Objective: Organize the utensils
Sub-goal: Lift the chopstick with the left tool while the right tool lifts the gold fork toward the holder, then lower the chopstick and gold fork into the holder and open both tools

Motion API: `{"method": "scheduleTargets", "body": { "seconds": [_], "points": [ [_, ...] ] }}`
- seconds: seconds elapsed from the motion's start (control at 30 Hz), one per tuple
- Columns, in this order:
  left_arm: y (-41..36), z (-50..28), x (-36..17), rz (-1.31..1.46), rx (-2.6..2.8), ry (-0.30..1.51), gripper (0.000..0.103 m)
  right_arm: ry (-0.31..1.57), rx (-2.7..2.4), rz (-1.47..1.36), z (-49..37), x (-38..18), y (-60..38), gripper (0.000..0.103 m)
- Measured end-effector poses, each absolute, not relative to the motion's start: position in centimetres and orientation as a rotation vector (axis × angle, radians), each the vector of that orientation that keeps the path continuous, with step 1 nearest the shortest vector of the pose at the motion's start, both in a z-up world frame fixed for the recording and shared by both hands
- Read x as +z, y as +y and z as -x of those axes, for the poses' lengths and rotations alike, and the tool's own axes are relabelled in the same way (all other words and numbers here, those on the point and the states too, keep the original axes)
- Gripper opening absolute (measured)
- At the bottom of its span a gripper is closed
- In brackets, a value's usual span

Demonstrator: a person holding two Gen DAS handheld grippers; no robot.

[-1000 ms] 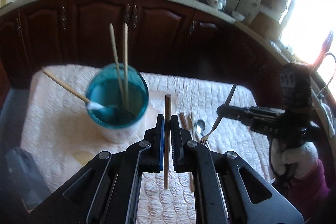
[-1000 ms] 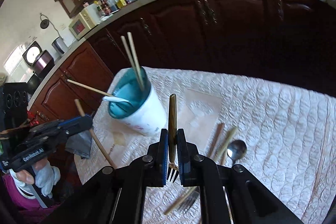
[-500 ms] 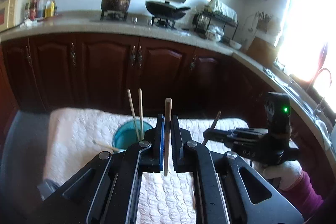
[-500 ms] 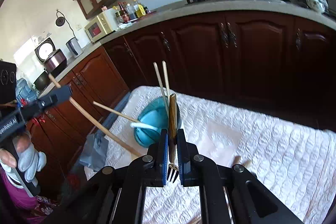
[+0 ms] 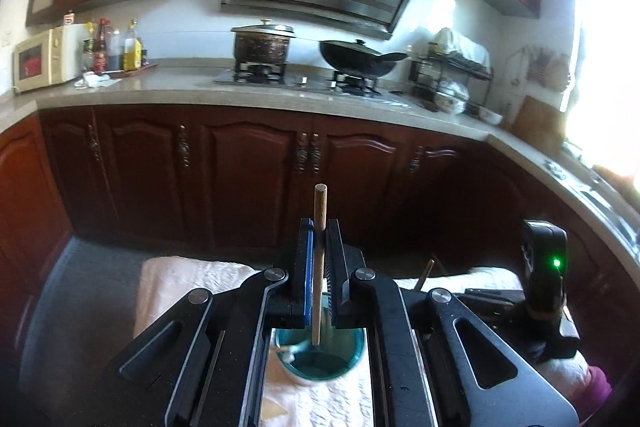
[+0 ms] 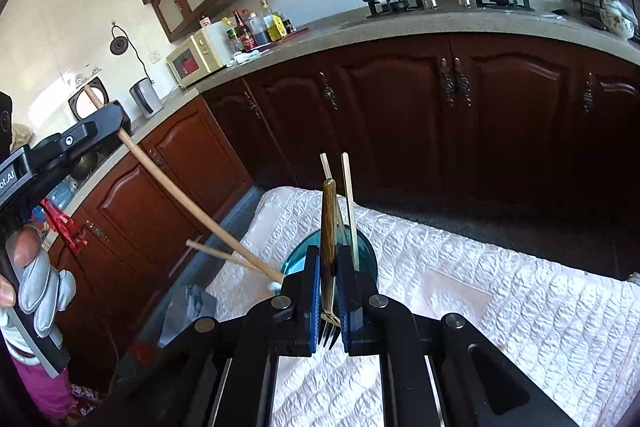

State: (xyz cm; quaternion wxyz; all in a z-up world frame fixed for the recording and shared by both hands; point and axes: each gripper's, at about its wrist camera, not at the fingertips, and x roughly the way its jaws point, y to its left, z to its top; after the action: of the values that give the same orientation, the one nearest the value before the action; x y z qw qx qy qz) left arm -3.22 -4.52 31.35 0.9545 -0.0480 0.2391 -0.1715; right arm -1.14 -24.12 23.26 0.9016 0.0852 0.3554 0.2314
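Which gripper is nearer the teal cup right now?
Left. The left gripper hangs right above the cup, its stick reaching the rim. The right gripper, holding a fork, sits back from it.

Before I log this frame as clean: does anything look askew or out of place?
Mostly tidy. One oddity: the right gripper holds its fork tines toward the camera, handle out front. The teal cup stands upright; nothing looks spilled.

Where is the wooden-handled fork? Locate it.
Right wrist view, centre: the wooden-handled fork is clamped upright in the right gripper, tines down, before the teal cup.
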Motion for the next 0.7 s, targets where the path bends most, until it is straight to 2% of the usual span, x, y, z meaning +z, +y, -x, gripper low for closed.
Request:
{"method": "scheduleTargets", "body": {
  "seconds": [0.7],
  "points": [
    [-7.9,-2.9,21.4,0.029,-0.264,0.641,0.004,0.873,0.412,-0.069,-4.5,15.9,-19.6,0.007]
  ]
}}
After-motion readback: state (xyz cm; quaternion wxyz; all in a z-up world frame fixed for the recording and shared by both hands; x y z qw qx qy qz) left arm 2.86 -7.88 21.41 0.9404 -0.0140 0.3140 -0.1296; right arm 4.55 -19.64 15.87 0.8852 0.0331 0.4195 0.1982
